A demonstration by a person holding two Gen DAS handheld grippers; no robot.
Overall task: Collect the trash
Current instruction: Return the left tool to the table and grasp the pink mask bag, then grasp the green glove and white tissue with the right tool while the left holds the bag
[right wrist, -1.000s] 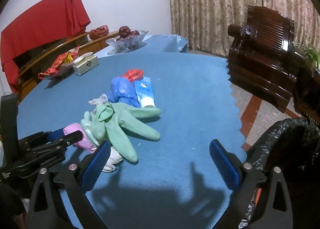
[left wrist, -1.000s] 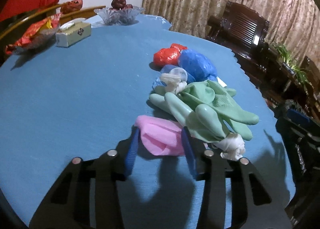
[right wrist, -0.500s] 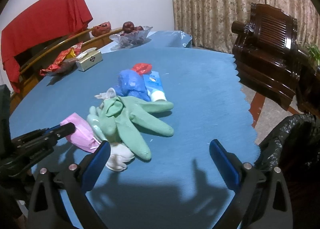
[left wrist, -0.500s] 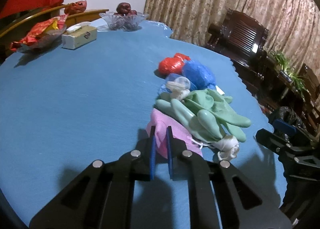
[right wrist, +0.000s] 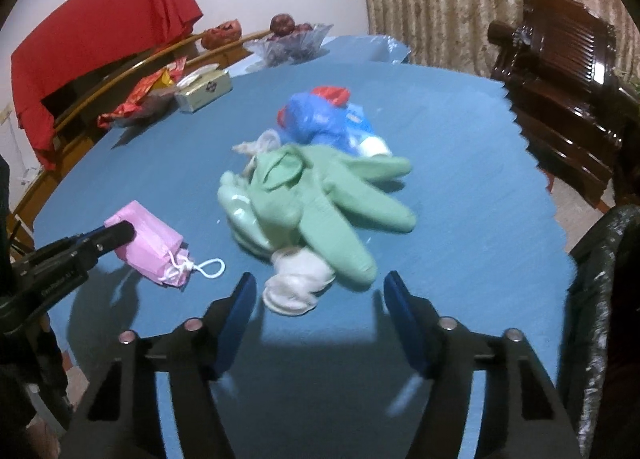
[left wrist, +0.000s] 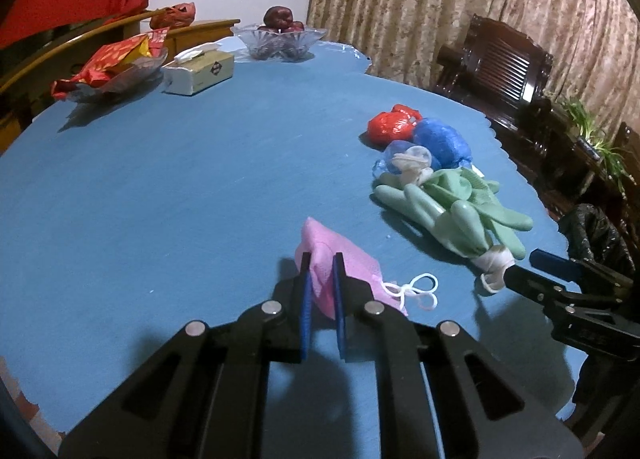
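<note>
So a second ago our left tool [left wrist: 320, 279] was wide around the pink mask [left wrist: 340, 271]; now it's clamped on it, lifted off the counter [left wrist: 180, 187]. Right tool [right wrist: 320, 299] hangs wide near the green gloves [right wrist: 316, 199]. Bin bag [right wrist: 600, 279] next, we reckon.

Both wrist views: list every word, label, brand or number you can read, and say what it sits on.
No text is readable in either view.
Tissue box: dark diamond logo on its side, too small to read.
Left gripper: pale lettering on its body, too blurred to read.
Blue tube: print on it, blurred.
Red snack packet: pattern only, no legible words.
</note>
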